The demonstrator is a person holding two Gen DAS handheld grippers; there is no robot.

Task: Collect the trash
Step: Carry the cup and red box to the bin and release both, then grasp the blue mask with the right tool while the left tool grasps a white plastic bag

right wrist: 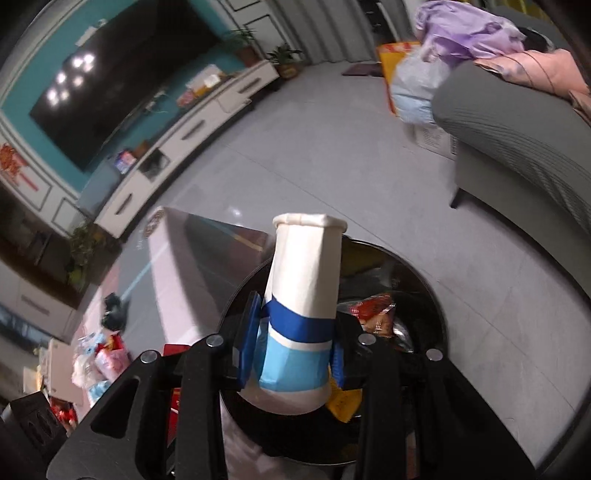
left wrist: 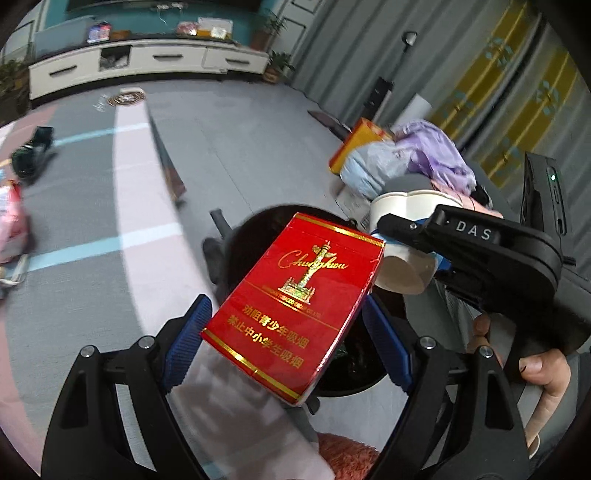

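Left gripper (left wrist: 286, 332) clamped on a red cigarette pack (left wrist: 295, 306), blue ribbed pads (left wrist: 188, 339) pressing both long sides; pack tilted, gold lettering facing the camera, its far end over the dark mouth of a black trash bin (left wrist: 354, 373) directly below. Right gripper (right wrist: 291, 354) closed on a crushed paper cup (right wrist: 301, 306), white with a dark blue band and a light blue lower section; pads grip it at the blue bands, rolled rim pointing away from the camera. In the left wrist view that cup (left wrist: 406, 240) sits just right of the pack, nearly touching its far corner, held by the black right gripper (left wrist: 413, 236) marked "DAS", with the person's hand (left wrist: 532, 365) wrapped around its handle at the right edge. In the right wrist view the cup hangs above the round bin (right wrist: 424, 295), which already holds a red snack wrapper (right wrist: 376, 310) and a yellow scrap (right wrist: 343, 402). Grey floor (left wrist: 240, 147) all around; a grey sofa (right wrist: 517, 140) to the right with purple cloth (right wrist: 461, 29) and a pink cushion (right wrist: 546, 70) on it. White TV cabinet (left wrist: 147, 62) along the far wall, a dark television (right wrist: 122, 77) above it. More litter lies in a blurred heap at near left (right wrist: 99, 354)
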